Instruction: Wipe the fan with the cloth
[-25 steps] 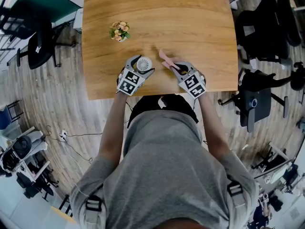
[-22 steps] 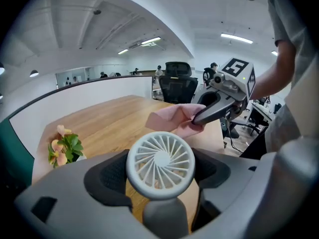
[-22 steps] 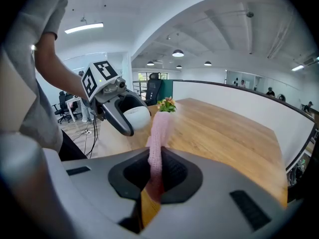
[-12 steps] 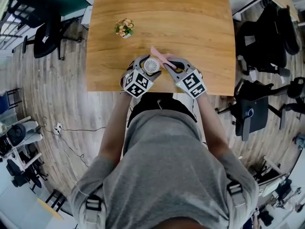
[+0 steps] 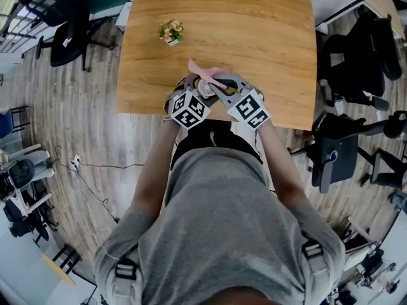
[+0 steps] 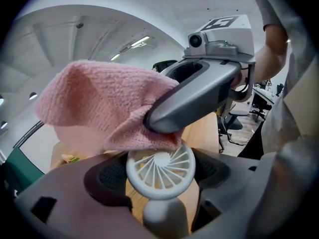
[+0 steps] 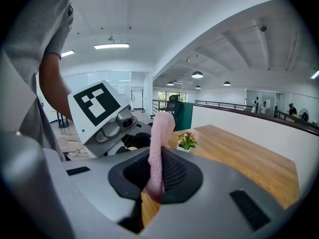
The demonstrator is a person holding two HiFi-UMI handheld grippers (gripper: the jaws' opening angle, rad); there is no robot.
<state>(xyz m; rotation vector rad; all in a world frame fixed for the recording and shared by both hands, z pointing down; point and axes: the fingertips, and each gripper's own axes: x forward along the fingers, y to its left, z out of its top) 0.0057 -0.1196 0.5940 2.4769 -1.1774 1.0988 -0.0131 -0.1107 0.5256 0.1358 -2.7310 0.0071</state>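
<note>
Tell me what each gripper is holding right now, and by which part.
Left gripper holds the small white fan, jaws at the sides of its round head. Right gripper pinches the pink cloth by one end.

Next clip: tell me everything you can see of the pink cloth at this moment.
The cloth is pink, soft-looking, with a fine knitted texture, crumpled rather than folded. The right gripper is shut on one fold, a narrow strip standing up between its jaws; the loose rest bunches out past the tip. It is held above the near edge of the wooden table, and its lower edge appears to rest on the top rim of the white fan.
</note>
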